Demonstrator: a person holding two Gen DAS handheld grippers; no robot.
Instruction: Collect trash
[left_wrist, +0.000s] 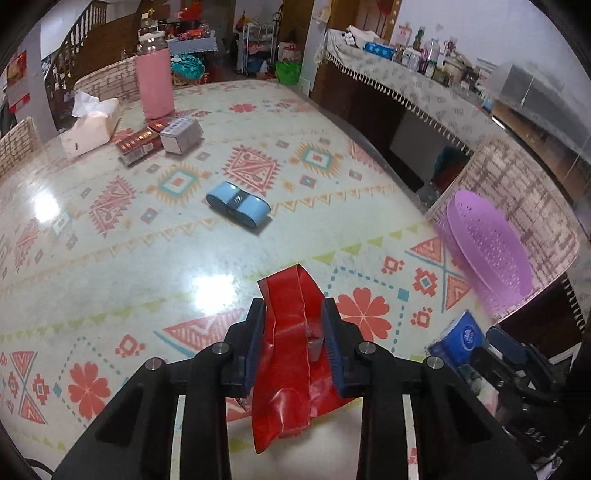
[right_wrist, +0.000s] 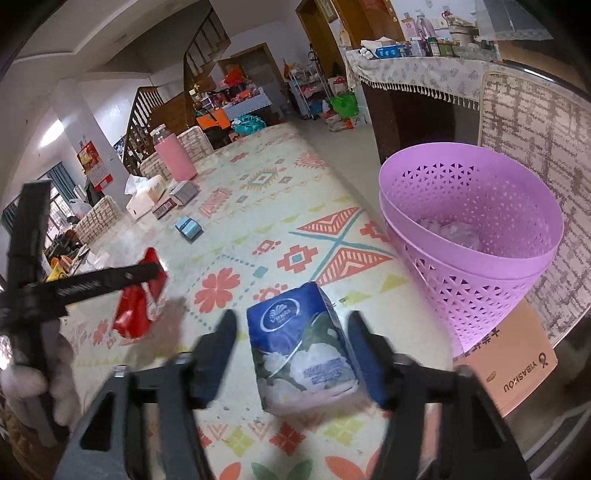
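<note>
My left gripper (left_wrist: 293, 317) is shut on a crumpled red plastic wrapper (left_wrist: 291, 354) and holds it above the patterned tablecloth; both also show at the left of the right wrist view (right_wrist: 138, 299). My right gripper (right_wrist: 291, 332) is open, with its fingers on either side of a blue tissue pack (right_wrist: 301, 347) that lies on the table without touching it. The pack also shows in the left wrist view (left_wrist: 458, 338). A purple perforated trash basket (right_wrist: 472, 236) stands at the table's right edge, with crumpled pale trash inside; it also shows in the left wrist view (left_wrist: 487, 243).
A small blue case (left_wrist: 238, 205) lies mid-table. Farther back are a pink bottle (left_wrist: 153, 79), a tissue box (left_wrist: 92, 125) and small boxes (left_wrist: 159, 138). A pink cardboard box (right_wrist: 517, 354) sits under the basket. A woven chair back (right_wrist: 535, 140) stands behind it.
</note>
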